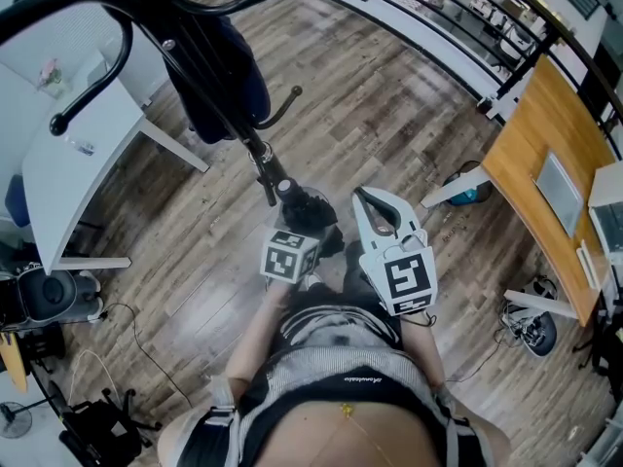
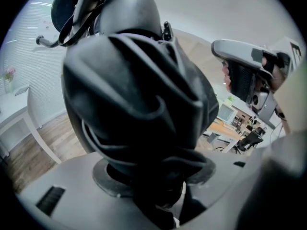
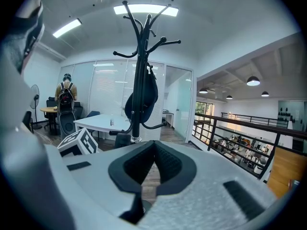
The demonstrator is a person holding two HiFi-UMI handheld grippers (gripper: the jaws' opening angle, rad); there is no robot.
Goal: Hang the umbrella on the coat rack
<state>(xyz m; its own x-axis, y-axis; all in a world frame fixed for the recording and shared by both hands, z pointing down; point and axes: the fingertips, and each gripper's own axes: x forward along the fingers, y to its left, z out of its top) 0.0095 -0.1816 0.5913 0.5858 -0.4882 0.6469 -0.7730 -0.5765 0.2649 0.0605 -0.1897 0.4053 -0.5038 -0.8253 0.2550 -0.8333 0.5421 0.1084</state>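
The folded black umbrella (image 2: 134,104) sits between the jaws of the left gripper (image 2: 160,174), which are clamped on it, low down and just beside the pole of the coat rack (image 3: 139,71); it is not on a hook. The right gripper (image 3: 153,145) is near the rack too, with its tips closed together and nothing between them. A dark blue bundle (image 3: 146,97) hangs on the rack, and a white table (image 3: 103,122) stands behind it.

Bright, even light comes from ceiling strip lamps (image 3: 145,9). Every view bulges at the edges. The near umbrella (image 2: 134,95) is blurred and dim.
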